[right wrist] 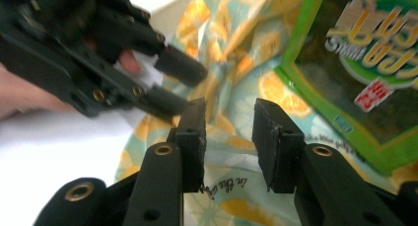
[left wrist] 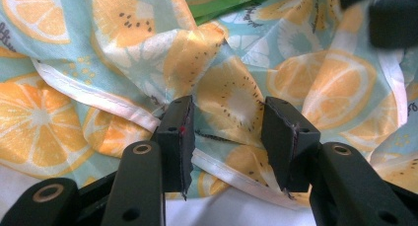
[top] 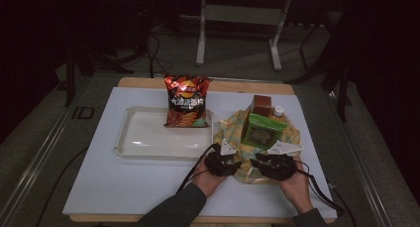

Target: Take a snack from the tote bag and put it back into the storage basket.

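At the near edge of the fruit-print cloth bag [top: 237, 138] on the table [top: 148, 182], my fingers are spread, gripping nothing.
Soft, light and floppy, it probably bunches; I'd pinch its white hem [left wrist: 222, 169], left gripper [left wrist: 229, 132] beside right gripper [right wrist: 229, 132].

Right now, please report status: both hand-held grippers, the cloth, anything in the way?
Left hand-held gripper open, cloth fold between jaws. Right hand-held gripper open at cloth edge. Green packet sits on cloth.
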Demonstrator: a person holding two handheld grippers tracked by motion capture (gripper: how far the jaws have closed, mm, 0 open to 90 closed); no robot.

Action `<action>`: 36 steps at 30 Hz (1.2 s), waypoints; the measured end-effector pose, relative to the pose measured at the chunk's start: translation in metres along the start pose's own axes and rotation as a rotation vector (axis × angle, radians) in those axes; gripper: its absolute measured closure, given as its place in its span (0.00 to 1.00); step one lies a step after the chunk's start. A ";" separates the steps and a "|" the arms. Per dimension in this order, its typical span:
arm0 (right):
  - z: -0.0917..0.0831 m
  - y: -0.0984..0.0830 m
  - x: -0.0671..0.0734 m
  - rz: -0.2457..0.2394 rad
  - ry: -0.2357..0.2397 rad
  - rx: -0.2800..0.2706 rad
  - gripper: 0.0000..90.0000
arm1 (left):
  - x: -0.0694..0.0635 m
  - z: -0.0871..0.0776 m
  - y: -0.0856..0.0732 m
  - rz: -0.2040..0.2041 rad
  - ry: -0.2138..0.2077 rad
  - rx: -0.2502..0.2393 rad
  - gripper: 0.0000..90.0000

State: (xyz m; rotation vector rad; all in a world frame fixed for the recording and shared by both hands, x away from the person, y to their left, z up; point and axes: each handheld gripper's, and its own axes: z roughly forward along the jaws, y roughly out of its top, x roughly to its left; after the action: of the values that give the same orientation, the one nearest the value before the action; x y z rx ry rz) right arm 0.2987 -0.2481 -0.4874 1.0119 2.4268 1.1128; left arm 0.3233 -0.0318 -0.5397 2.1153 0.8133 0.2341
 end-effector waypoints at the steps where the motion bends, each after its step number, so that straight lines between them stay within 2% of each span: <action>1: 0.001 -0.002 0.001 -0.001 -0.002 0.003 0.72 | 0.000 0.000 0.000 -0.008 -0.005 -0.004 0.61; 5: 0.005 -0.012 -0.002 0.042 0.005 -0.024 0.72 | 0.003 -0.001 0.000 -0.028 -0.020 -0.011 0.61; 7: 0.006 -0.015 -0.002 0.028 -0.010 -0.016 0.72 | 0.004 -0.001 -0.001 -0.031 -0.022 -0.018 0.61; 9: 0.007 -0.017 -0.003 0.037 0.002 -0.031 0.72 | 0.004 -0.002 -0.001 -0.036 -0.025 -0.027 0.61; 11: 0.010 -0.020 -0.003 0.027 -0.002 -0.031 0.71 | 0.004 -0.003 -0.001 -0.042 -0.020 -0.035 0.61; 14: 0.014 -0.024 -0.003 0.040 0.009 -0.038 0.71 | 0.004 -0.006 -0.002 -0.070 -0.030 -0.042 0.61; 18: 0.019 -0.025 -0.002 0.033 0.010 -0.026 0.70 | 0.001 -0.014 0.001 -0.055 -0.032 -0.053 0.61; 26: 0.023 -0.030 -0.002 0.024 0.013 -0.016 0.70 | 0.002 -0.039 0.019 -0.014 -0.039 -0.106 0.62; 33: 0.025 -0.031 -0.002 0.038 0.023 -0.012 0.69 | 0.017 -0.048 0.040 0.032 -0.095 -0.130 0.67; 36: 0.026 -0.031 -0.002 0.036 0.027 -0.010 0.69 | 0.026 -0.052 0.050 0.024 -0.102 -0.138 0.68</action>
State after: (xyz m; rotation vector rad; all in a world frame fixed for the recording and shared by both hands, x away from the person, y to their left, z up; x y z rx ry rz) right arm 0.2984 -0.2496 -0.5283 1.0479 2.4309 1.1558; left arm 0.3443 -0.0045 -0.4719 1.9912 0.6926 0.1878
